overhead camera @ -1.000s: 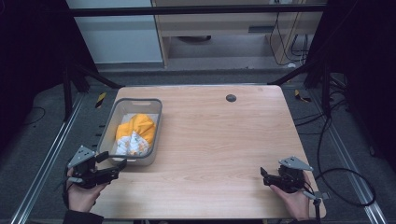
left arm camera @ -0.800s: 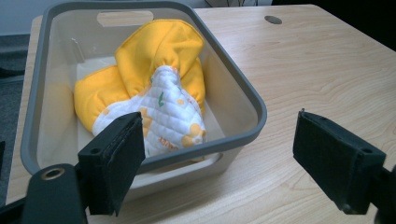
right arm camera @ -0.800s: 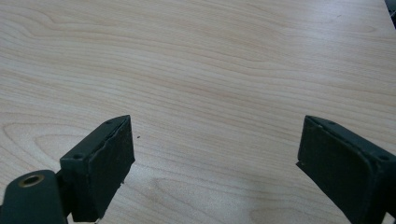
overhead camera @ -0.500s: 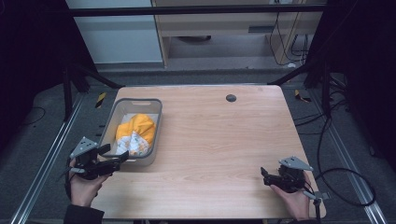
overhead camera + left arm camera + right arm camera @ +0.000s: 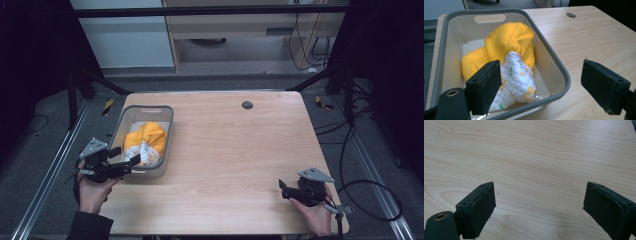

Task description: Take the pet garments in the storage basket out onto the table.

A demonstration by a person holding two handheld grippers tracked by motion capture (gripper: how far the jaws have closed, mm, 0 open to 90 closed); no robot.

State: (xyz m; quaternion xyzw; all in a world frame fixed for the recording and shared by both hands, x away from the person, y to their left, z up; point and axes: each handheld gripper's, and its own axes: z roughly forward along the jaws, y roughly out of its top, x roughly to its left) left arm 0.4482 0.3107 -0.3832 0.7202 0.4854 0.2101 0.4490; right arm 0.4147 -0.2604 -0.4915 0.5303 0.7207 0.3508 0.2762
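- Two hand-held grippers sit at the near edge of a light wooden table [image 5: 240, 150], one at each corner.
- The left gripper [image 5: 126, 164] is at the near left, its jaws spread wide apart and empty, straddling the near right corner of a grey plastic bin [image 5: 554, 65]; one jaw is over the bin's inside, the other over the bare wood.
- The bin stands on the table's left side and holds a crumpled yellow cloth [image 5: 509, 42] with a white quilted fruit-print lining [image 5: 517, 80] turned out toward the near wall.
- A small round dark cable hole [image 5: 247, 105] lies near the far edge, mid-table.
- The right gripper [image 5: 284, 189] is at the near right, low over bare wood, its jaws wide apart and empty.
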